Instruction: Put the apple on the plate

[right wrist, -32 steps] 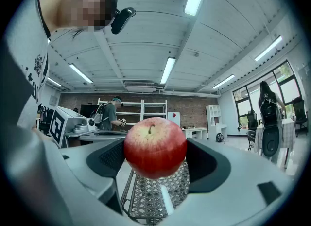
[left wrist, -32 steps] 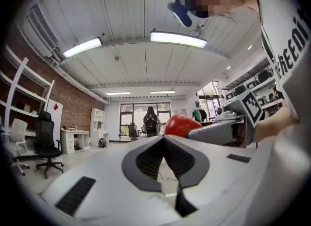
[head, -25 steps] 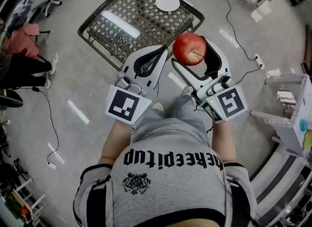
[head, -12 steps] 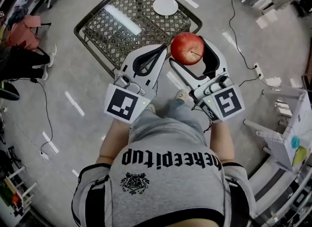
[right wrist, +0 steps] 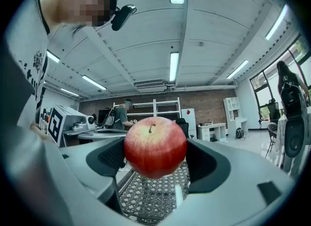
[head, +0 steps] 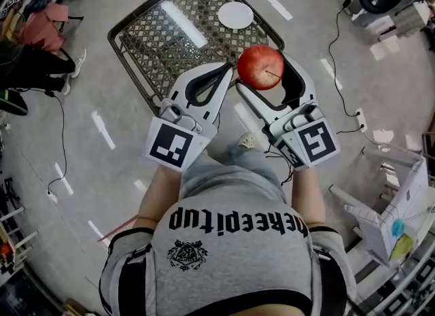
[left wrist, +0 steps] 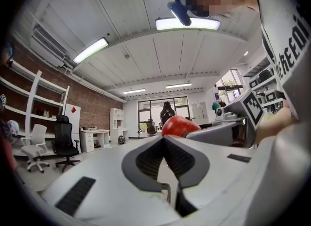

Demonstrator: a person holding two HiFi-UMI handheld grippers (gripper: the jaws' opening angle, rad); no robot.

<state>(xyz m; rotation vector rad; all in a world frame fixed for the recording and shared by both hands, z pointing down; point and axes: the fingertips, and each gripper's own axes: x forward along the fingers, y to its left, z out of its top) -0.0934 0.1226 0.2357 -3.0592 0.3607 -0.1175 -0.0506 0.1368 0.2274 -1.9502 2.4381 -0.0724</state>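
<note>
A red apple point(head: 260, 67) is held between the jaws of my right gripper point(head: 265, 70), which is shut on it above the near right corner of a glass-topped lattice table point(head: 160, 43). In the right gripper view the apple point(right wrist: 155, 146) fills the gap between the jaws, stem up. A small white plate point(head: 235, 15) lies on the table's far right part, beyond the apple. My left gripper point(head: 222, 71) is shut with nothing in it, just left of the apple. In the left gripper view the apple point(left wrist: 181, 125) shows past its closed tips point(left wrist: 163, 138).
The table has a dark metal rim point(head: 129, 70). Cables point(head: 338, 49) run over the grey floor at right. White furniture point(head: 397, 206) stands at the right edge. A person's legs and shoes point(head: 47, 70) are at the far left.
The view has drifted a little, so the table and plate sit slightly closer and more to the right. Both grippers hold the same pose, apple still gripped.
</note>
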